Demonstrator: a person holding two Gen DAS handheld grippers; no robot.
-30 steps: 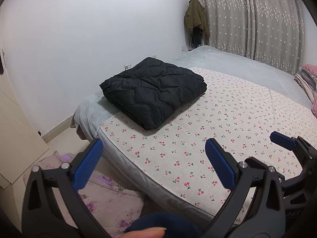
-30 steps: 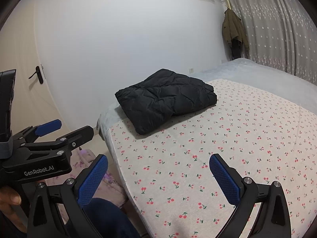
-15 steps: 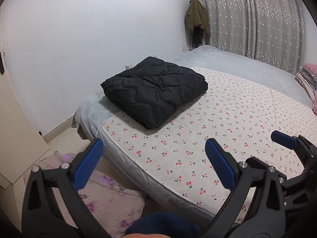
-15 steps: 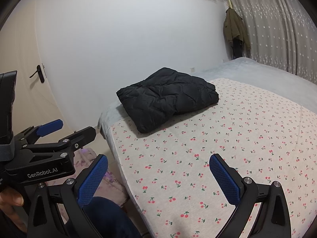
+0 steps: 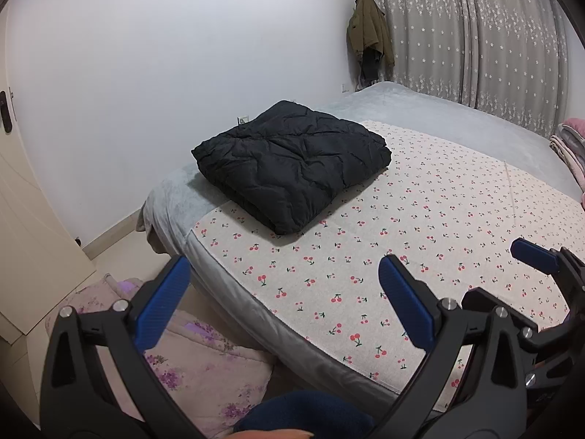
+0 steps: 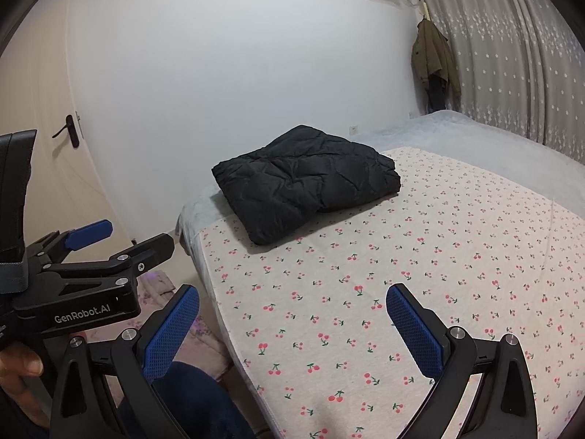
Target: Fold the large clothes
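1. Blue-padded fingers [image 5: 166, 307] of the left gripper [image 5: 283, 301] stand spread wide with nothing between them, held off the near edge of the bed [image 5: 310, 351].
2. Fingers [image 6: 413, 325] of the right gripper [image 6: 292, 329] are likewise spread and hold nothing, hanging over the cherry-print sheet [image 6: 420, 256]; in the right wrist view the left gripper's body sits just beside it, with a hand [image 6: 18, 366] at the lower edge.
3. Below the bed's near edge, a floral quilt [image 5: 197, 373] lies on the floor.
4. Well ahead of both grippers, the black quilted jacket [image 5: 292, 164] lies folded into a thick, roughly square bundle near the bed's far left corner, partly on the cherry-print sheet and partly on the grey blanket [image 5: 438, 109].
5. At the bed's right edge, pink folded fabrics [image 5: 570, 146] are stacked.
6. Farthest off, an olive coat [image 5: 369, 33] hangs beside the star-patterned curtains [image 5: 475, 29], and a door [image 6: 47, 146] with a dark handle stands at the left.
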